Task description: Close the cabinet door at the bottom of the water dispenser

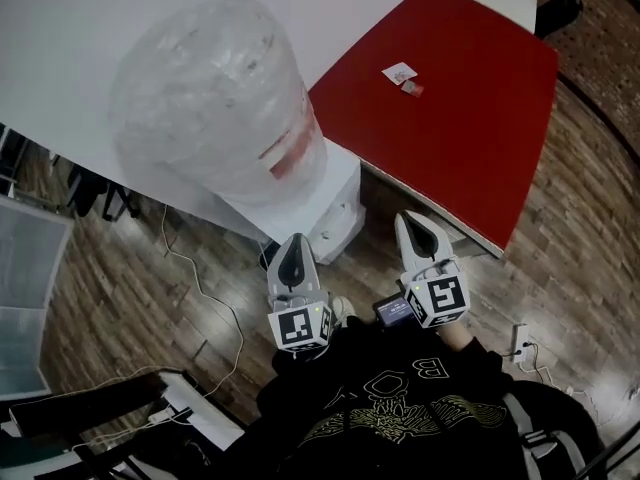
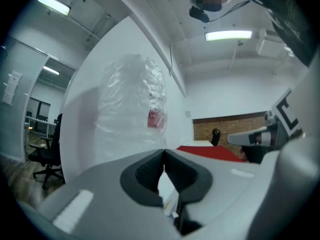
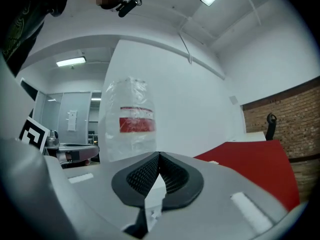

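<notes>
The water dispenser [image 1: 335,208] stands right in front of me, white, with a plastic-wrapped bottle [image 1: 215,98] on top that bears a red label. Its bottom cabinet door is hidden from every view. My left gripper [image 1: 293,250] is held level before the dispenser's front, jaws shut with nothing between them. My right gripper [image 1: 413,226] is beside it on the right, also shut and empty. In the left gripper view the closed tips [image 2: 164,153] point at the wrapped bottle [image 2: 132,109]. In the right gripper view the closed tips [image 3: 159,155] point toward the bottle [image 3: 129,124].
A red table [image 1: 450,108] with a small tag [image 1: 403,74] stands right of the dispenser, against a white wall [image 1: 90,28]. White cables [image 1: 205,288] trail over the wooden floor at the left. A socket strip [image 1: 521,345] lies at the right. An office chair [image 2: 47,156] stands far left.
</notes>
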Demonstrator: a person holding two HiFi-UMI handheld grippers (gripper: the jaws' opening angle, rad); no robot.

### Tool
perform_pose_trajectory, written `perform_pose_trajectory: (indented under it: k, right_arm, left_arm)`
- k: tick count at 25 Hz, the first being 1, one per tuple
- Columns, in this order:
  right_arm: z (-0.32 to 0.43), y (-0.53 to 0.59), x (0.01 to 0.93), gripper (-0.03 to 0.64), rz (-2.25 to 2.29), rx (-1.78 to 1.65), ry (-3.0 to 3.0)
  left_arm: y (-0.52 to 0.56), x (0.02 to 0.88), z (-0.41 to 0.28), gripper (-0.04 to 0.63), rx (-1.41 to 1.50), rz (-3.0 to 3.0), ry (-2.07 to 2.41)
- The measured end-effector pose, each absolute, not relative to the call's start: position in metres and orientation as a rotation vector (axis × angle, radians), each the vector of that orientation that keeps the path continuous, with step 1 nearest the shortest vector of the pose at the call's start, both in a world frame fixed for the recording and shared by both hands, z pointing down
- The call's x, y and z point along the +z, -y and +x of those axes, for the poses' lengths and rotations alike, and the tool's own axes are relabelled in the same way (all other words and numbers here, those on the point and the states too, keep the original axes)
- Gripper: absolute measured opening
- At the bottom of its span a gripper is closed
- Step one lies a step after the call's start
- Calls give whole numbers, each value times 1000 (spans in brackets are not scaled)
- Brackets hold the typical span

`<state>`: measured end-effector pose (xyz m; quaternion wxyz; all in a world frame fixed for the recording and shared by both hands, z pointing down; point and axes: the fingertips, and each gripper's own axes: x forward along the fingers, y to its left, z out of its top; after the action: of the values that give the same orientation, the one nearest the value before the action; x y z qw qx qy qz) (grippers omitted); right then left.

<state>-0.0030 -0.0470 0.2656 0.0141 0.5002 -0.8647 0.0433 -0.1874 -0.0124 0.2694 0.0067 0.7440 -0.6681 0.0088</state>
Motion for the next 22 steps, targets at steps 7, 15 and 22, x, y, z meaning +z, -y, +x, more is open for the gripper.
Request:
perform_pose_trajectory:
  k: [7,15,22]
  right_arm:
    - [-1,59,246,-2,1563,63,2702]
    - [-10,69,245,-2,1514,24,2707]
    - [-12,69,243,-2,1501,14,2724]
  left_arm:
    - [25,246,-184,6,-29,2359,2151]
    - [37,239,-190,6,-43,2346,2183]
    - [38,240,-190,6,-33,2337,2189]
